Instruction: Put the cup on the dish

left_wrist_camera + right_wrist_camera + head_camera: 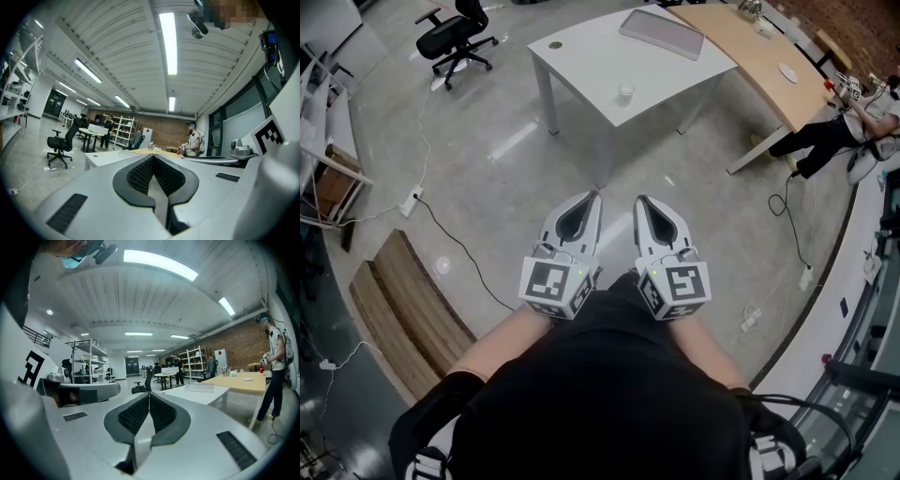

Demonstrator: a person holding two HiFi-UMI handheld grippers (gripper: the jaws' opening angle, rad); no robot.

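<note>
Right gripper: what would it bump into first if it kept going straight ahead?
Nothing close: the right gripper has open air ahead. Farther on, probably the white table, though depth is unclear.

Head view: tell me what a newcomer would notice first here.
The left tongs and right tongs, both shut and empty, are held side by side in the middle of the picture, in front of the person's chest. Beyond them stands a white table with a small cup near its front edge. A black office chair sits at the upper left.
</note>
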